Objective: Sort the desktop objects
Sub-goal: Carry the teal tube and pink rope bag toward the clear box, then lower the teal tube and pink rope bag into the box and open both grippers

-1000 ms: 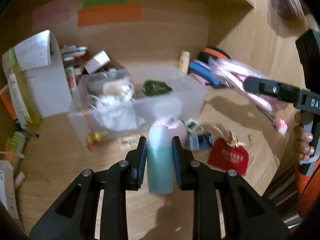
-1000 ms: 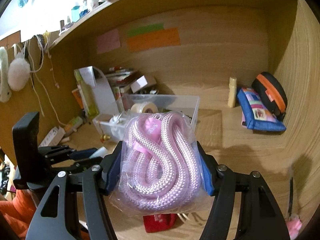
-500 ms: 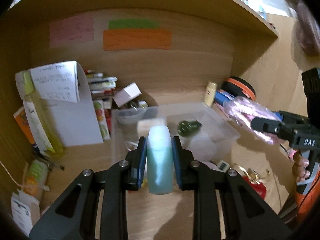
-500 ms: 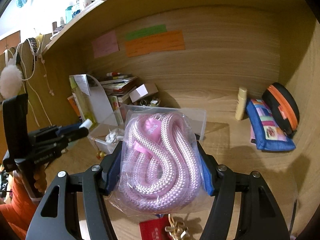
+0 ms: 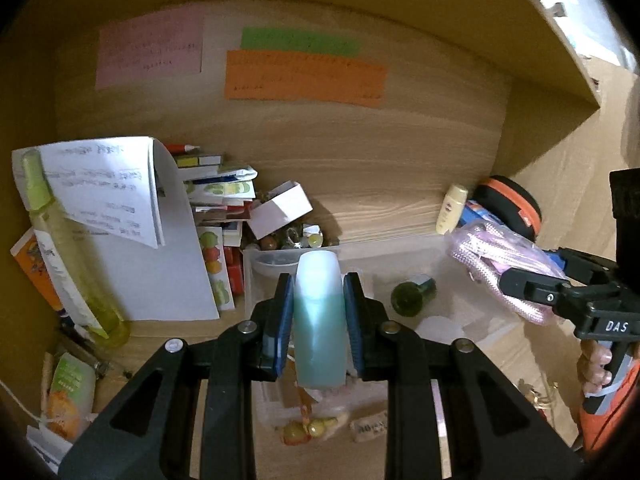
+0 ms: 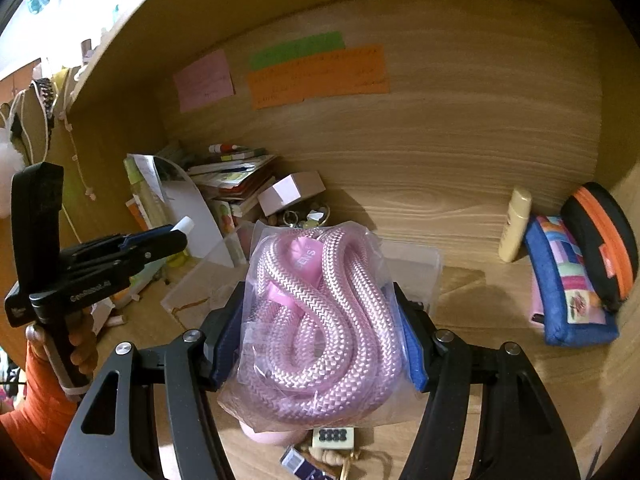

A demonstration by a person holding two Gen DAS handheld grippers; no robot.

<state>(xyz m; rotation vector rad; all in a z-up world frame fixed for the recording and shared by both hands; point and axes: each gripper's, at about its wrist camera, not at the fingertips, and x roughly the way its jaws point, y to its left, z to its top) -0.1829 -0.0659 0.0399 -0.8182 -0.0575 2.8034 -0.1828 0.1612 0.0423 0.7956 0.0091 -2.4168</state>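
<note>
We record, in the left gripper (image 5: 319, 312), one small teal bottle (image 5: 319, 320) with a pale rounded cap, upright, pinched between both blue pads with the jaws drawn close against its sides; it hangs above the near part of the clear plastic bin (image 5: 472, 324). In the right gripper (image 6: 320, 320) we record one bagged pink rope (image 6: 320, 320), coiled in a clear sleeve, clamped at its sides by jaws set about half apart; in the left wrist view it sits at the bin's right edge. Inside the bin we list a dark green bottle (image 5: 412, 298) lying on its side and a small clear dish (image 5: 276, 266) at the back left corner. Behind the bin, against the wooden back wall: a tilted white box (image 5: 282, 210), a stack of books (image 6: 232, 176), a curled white sheet (image 5: 120, 208). To the left stands a yellow-green spray bottle (image 5: 68, 248). To the right we note a cream tube (image 6: 516, 224) standing upright, a blue patchwork pouch (image 6: 568, 280) and a black case with orange zip (image 6: 604, 244) touching it. On the wall: pink note (image 5: 150, 52), green note (image 5: 300, 42), orange note (image 5: 304, 78). On the desk near the camera, a white tile with dots (image 6: 335, 436).
</note>
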